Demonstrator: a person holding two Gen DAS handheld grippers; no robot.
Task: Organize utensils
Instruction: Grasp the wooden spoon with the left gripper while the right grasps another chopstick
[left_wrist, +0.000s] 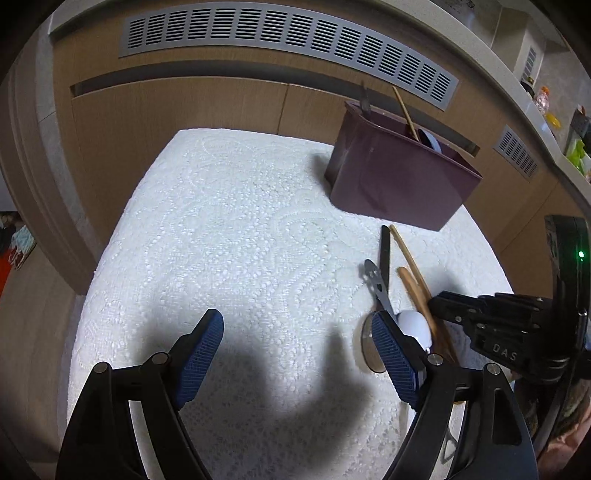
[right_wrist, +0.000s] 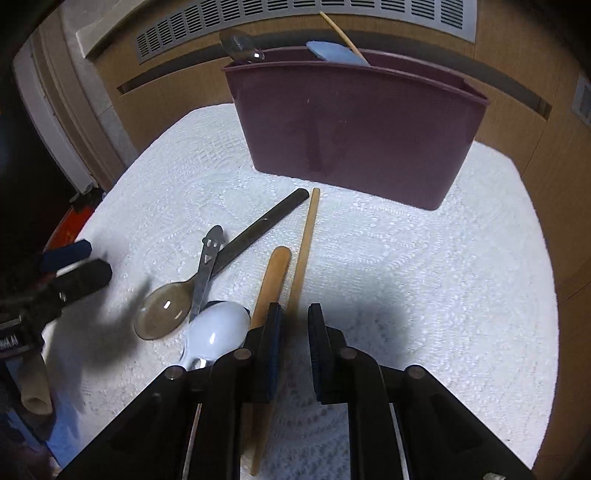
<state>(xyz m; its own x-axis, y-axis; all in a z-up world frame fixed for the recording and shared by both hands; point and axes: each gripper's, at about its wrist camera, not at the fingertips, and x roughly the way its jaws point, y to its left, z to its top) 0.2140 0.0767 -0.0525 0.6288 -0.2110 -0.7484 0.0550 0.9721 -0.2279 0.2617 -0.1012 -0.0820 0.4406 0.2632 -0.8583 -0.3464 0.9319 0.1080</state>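
On the white lace-covered worktop (right_wrist: 424, 258), loose utensils lie in a heap before the maroon holder (right_wrist: 354, 129): a chopstick (right_wrist: 304, 251), wooden stick (right_wrist: 273, 280), white spoon (right_wrist: 218, 332), smoky spoon (right_wrist: 162, 310) and metal handle (right_wrist: 207, 266). The right hand-held gripper (right_wrist: 295, 321) has its pads nearly together around the chopstick; whether they pinch it is unclear. The left hand-held gripper (left_wrist: 295, 332) stands wide apart, empty, beside the heap.
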